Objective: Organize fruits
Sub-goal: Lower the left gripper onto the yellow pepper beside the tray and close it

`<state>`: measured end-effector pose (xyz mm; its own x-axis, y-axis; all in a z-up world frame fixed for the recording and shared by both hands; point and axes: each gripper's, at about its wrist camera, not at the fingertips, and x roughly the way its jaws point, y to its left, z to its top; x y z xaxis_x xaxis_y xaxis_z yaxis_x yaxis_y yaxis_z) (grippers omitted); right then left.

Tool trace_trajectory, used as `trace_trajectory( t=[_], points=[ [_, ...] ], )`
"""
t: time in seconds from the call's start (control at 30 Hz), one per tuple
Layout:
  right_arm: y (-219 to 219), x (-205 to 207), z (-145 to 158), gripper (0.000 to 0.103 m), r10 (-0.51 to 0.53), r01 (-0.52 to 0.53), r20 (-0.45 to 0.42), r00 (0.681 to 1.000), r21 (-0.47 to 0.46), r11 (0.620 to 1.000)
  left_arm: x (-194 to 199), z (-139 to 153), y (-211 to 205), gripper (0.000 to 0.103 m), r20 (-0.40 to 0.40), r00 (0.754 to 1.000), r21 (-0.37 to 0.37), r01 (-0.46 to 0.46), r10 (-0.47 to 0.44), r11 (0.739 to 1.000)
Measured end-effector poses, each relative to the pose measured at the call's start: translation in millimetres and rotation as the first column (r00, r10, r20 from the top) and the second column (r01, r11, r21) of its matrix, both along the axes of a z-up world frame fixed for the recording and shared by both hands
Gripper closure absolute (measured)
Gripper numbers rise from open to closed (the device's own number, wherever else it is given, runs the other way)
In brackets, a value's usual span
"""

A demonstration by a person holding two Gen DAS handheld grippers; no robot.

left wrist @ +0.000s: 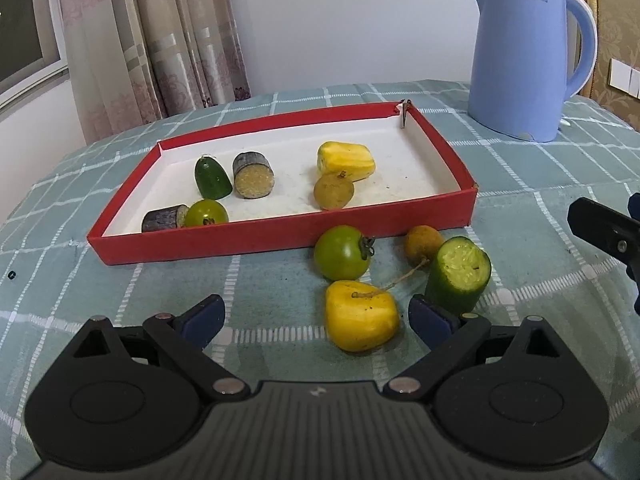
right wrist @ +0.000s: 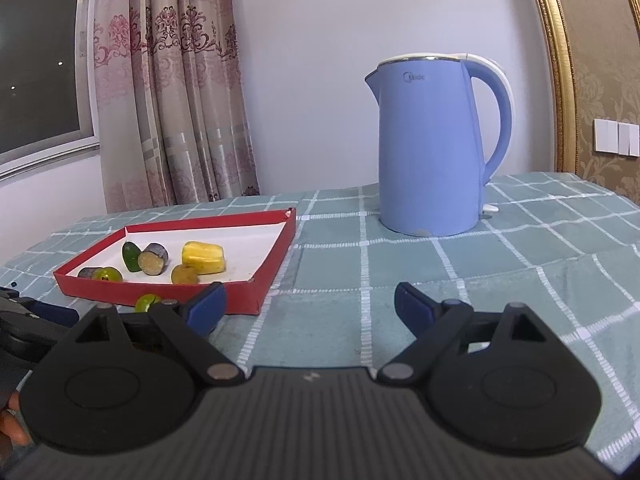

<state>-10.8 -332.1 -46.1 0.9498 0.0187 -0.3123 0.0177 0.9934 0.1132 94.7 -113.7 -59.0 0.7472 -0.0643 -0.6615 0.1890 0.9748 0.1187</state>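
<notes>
Yellow fruit piece (left wrist: 361,316) lies on the checked cloth of the worktop (left wrist: 120,300), just ahead of the left gripper (left wrist: 318,320) and slightly to the right of the middle of its gap. Those jaws are spread wide and hold nothing; the right-hand pad sits just beside the cut cucumber stub (left wrist: 459,274), which stands tilted with its pale cut face up. The yellow piece's long axis runs roughly across the gap, leaning a little, so a small shift right would, I judge, centre it. A green tomato (left wrist: 342,253) and a small brown longan (left wrist: 422,241) with a twig-like stalk lie beyond it, near the front wall of the red tray (left wrist: 280,236), which already holds 6 pieces.

The right gripper (right wrist: 310,306) is also spread and empty, pointing at bare cloth towards the blue kettle (right wrist: 430,152), well apart from the loose fruit. The left gripper is plainly the nearer one.

Grey lettering on the kettle seems to read "Midea", though the last letters are blurred.
</notes>
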Motion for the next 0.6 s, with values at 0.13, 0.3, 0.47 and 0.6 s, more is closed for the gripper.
trace_trajectory(
  t=[0.13,0.3,0.47,0.6],
  points=[
    [-0.4,-0.4,-0.5,0.013,-0.006,0.006,0.001,1.0,0.0,1.0,3.3,-2.1,-4.9,0.004,-0.004,1.0,0.011,0.004,-0.004,1.0],
    [-1.4,0.6,-1.3,0.013,-0.013,0.013,-0.004,1.0,0.004,1.0,7.3,-4.6,-6.9,0.004,-0.019,1.0,0.003,0.006,-0.006,1.0],
    [-1.6,1.1,-1.8,0.013,-0.014,0.014,-0.006,1.0,0.003,1.0,9.4,-7.0,-6.9,0.005,-0.028,1.0,-0.005,0.01,-0.01,1.0],
    [-1.8,1.9,-2.0,0.013,-0.016,0.016,-0.006,1.0,0.003,1.0,10.0,-6.2,-4.6,0.012,-0.033,0.999,-0.022,0.022,-0.023,1.0]
  ],
)
